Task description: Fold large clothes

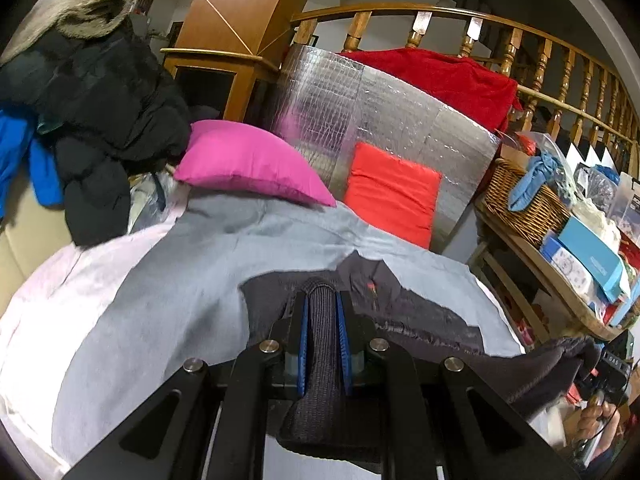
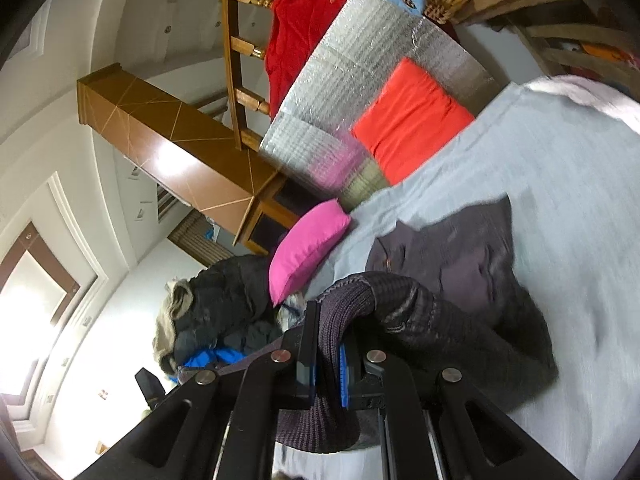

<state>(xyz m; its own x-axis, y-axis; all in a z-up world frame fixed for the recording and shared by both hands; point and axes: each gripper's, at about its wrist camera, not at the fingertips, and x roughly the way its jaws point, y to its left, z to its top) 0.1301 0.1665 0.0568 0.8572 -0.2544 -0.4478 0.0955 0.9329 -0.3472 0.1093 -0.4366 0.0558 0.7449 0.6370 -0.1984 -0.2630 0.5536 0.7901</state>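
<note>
- Folding looks to be in an early or middle stage: the dark knitted sweater lies partly spread on the grey sheet of the bed, rumpled rather than in a neat rectangle.
- Left gripper is clamped on a ribbed edge of the sweater, the knit pinched tight between its blue pads.
- Right gripper is likewise closed on a thick ribbed band, probably a cuff or hem, with the cloth draping away from it onto the bed.
- Both held edges appear lifted off the sheet, while the body of the sweater rests on the bed; I judge a fold is being carried over, not yet laid down.
- Left to do, by my reading: lay the held part onto the body, smooth it, and make the remaining folds.
- Beyond the sweater sit a pink pillow and an orange cushion; a heap of dark coats beside the bed may be further clothes waiting.
</note>
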